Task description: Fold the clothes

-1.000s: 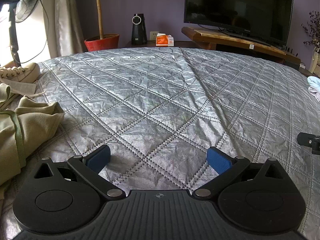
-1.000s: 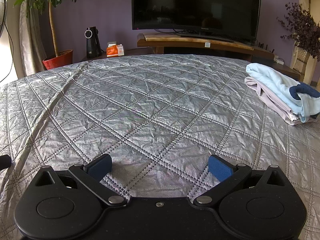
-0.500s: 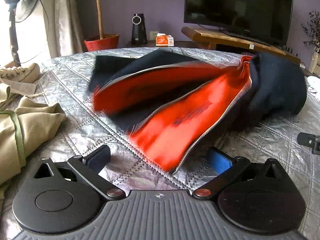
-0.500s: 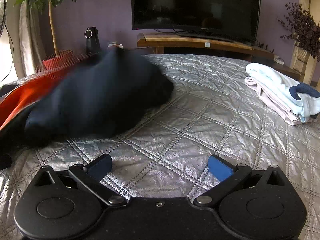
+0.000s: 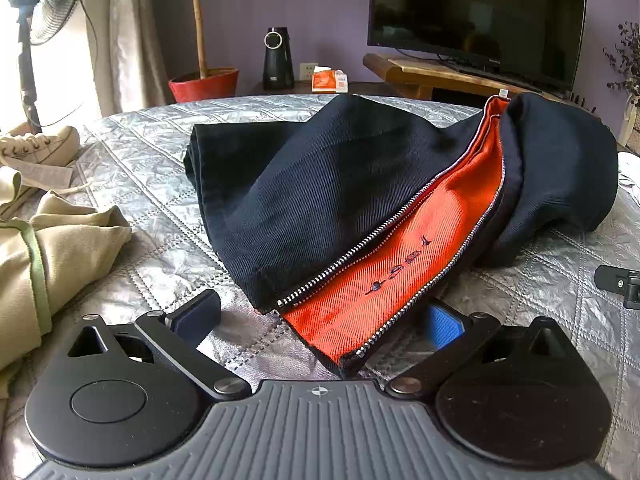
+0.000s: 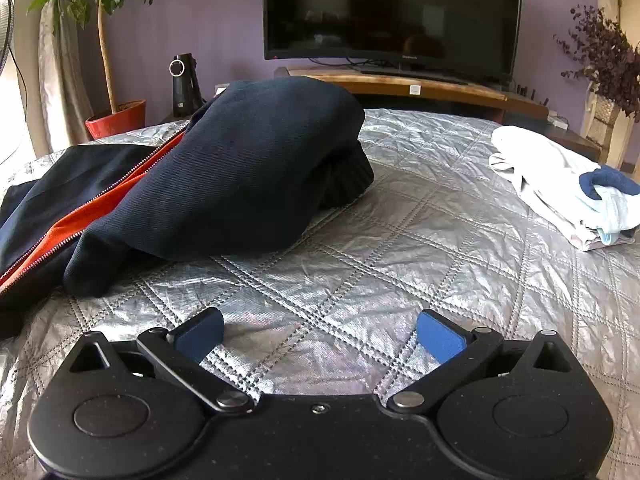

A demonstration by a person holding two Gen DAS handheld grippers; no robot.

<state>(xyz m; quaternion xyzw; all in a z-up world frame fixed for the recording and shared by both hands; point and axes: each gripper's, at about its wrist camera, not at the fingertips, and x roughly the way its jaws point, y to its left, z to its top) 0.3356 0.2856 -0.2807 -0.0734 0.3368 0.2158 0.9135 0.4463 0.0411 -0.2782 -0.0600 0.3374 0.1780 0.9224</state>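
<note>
A navy zip jacket (image 5: 320, 184) with orange lining (image 5: 380, 272) lies crumpled and unzipped on the silver quilted bed (image 5: 160, 248). Its lower hem corner lies between the fingers of my open left gripper (image 5: 320, 318). In the right wrist view the jacket (image 6: 240, 184) is heaped at the left, with one sleeve bulging up. My right gripper (image 6: 320, 334) is open and empty over bare quilt (image 6: 400, 264), to the right of the jacket.
A beige garment (image 5: 44, 252) lies at the bed's left edge. A folded stack of pale clothes (image 6: 568, 192) sits at the right of the bed. A TV (image 6: 392, 12) on a wooden stand, a plant pot (image 5: 204, 84) and a fan (image 5: 44, 4) stand beyond the bed.
The bed was bare a second ago. The navy jacket has landed on it and has settled in front of my left gripper. Both grippers stayed in place and open.
</note>
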